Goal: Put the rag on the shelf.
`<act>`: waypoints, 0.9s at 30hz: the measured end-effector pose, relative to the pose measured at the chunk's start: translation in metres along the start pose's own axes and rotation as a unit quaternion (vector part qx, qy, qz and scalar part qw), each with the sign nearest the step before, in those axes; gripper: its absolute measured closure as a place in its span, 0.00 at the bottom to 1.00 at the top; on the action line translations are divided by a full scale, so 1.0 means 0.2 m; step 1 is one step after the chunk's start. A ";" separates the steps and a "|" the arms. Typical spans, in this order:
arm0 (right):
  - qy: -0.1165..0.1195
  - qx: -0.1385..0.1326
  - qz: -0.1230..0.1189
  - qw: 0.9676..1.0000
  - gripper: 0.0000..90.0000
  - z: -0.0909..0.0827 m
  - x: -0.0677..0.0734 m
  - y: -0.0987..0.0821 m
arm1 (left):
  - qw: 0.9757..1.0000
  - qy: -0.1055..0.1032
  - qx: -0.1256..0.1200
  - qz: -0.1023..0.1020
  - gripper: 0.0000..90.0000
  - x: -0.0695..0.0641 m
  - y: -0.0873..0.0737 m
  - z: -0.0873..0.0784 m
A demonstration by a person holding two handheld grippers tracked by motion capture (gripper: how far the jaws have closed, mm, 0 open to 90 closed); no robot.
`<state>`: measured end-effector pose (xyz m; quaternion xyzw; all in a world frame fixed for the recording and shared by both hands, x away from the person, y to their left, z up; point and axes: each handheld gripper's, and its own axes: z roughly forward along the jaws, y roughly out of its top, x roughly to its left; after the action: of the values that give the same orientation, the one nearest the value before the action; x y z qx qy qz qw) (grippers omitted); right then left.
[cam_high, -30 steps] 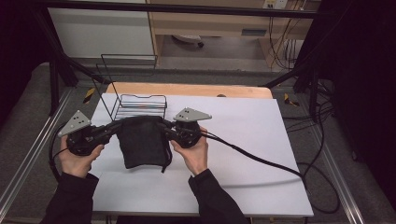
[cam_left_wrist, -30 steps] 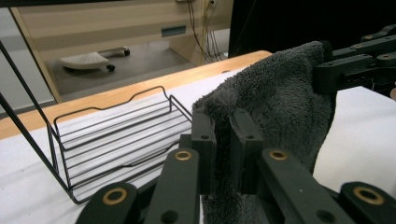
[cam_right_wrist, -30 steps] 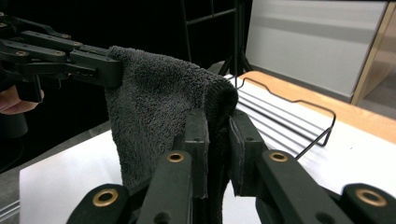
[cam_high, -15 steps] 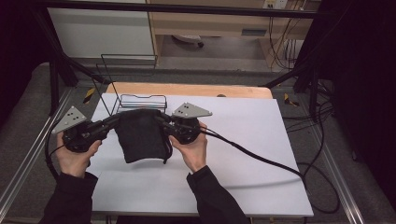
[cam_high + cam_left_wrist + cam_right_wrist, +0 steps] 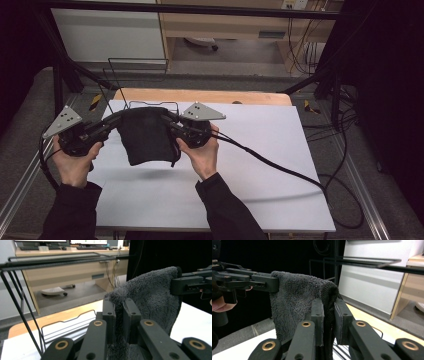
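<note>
While I hold both hands up over the near left part of the white table (image 5: 260,150), a dark grey towel (image 5: 146,137) hangs between my two tongs, clear of the surface, its shadow lying on the sheet beneath it. My left tongs (image 5: 114,120) are clamped on the towel's upper left corner; in the left gripper view the fleecy cloth (image 5: 152,295) is pinched tight between the two black jaws. My right tongs (image 5: 167,120) grip the upper right corner the same way, and in the right gripper view the fabric (image 5: 297,300) drapes down from the jaws with the other tongs (image 5: 265,283) biting its far edge. Just behind the towel stands a black wire rack (image 5: 137,62), at the table's wooden back edge (image 5: 200,95).
</note>
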<state>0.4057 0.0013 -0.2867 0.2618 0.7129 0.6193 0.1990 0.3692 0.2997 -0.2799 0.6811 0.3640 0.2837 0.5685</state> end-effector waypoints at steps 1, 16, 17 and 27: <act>0.000 -0.001 0.000 1.000 0.89 0.00 0.00 0.01 | 1.000 0.004 -0.002 0.001 0.91 0.00 0.01 0.00; -0.011 -0.030 -0.012 0.999 0.89 0.04 0.00 0.11 | 0.999 0.011 -0.041 -0.010 0.91 0.05 0.09 0.01; -0.012 -0.032 -0.011 0.999 0.89 0.04 0.00 0.12 | 0.999 0.011 -0.044 -0.011 0.91 0.05 0.09 0.01; -0.015 -0.049 -0.025 0.998 0.89 0.05 0.00 0.21 | 0.997 0.020 -0.073 -0.006 0.91 0.06 0.17 0.00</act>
<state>0.4173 0.0133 -0.2468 0.2429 0.6850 0.6445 0.2375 0.3818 0.3073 -0.2458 0.6298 0.3579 0.3197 0.6108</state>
